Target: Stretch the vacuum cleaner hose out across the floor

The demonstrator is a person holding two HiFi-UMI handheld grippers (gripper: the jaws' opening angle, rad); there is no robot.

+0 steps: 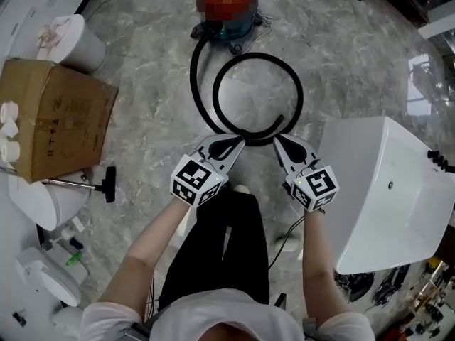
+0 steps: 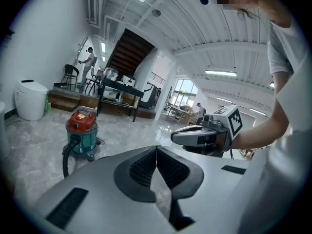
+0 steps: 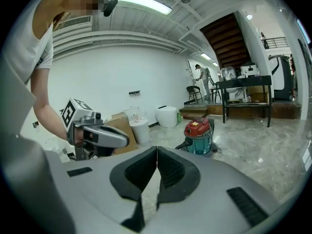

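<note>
left gripper (image 1: 239, 143), right gripper (image 1: 278, 138) closed, empty; bucket (image 1: 89, 49) holds perhaps paper (image 1: 51, 31)

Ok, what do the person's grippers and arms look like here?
The left gripper and right gripper have grey shells tapering to a point, black ribbed pads, and a white cube with black square markers. A thin dark cable runs from the right one. The person wears a white short-sleeved T-shirt.

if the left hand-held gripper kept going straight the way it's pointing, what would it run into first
Most likely the near bend of the black hose: in the head view the left hand-held gripper points right at it. Its height is unclear, so it might pass over.
</note>
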